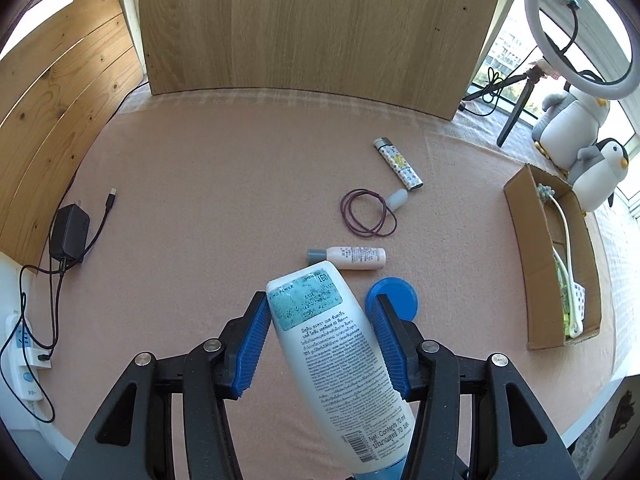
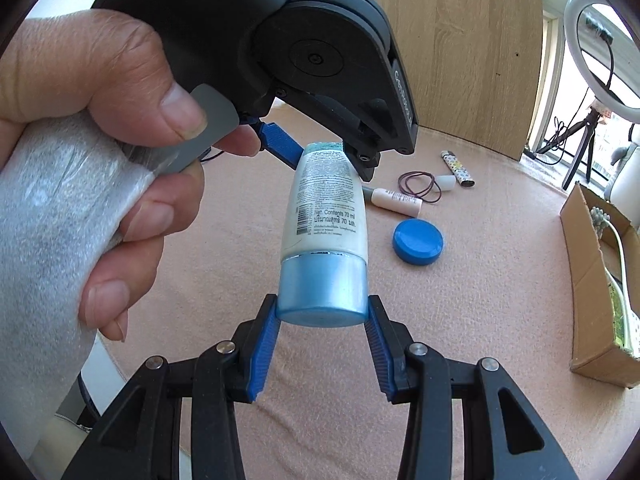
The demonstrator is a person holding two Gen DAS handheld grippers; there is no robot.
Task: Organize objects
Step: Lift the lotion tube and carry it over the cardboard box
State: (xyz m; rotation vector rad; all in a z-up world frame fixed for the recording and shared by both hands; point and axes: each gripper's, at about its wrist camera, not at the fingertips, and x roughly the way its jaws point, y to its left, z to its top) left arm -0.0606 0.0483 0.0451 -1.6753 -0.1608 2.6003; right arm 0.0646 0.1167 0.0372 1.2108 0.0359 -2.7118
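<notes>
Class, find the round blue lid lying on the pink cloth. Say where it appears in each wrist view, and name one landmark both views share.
Left wrist view: the blue lid lies just right of centre, partly behind the right finger, below the small pink bottle.
Right wrist view: the lid lies right of centre, right of the held white tube.
Shared landmark: the cardboard box at the right edge.

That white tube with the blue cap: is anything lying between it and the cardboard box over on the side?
Nothing visible blocks it. The white tube is held off the pink mat by both grippers, and the blue lid lies flat below that path. The cardboard box is open, with a white cable inside.
</notes>
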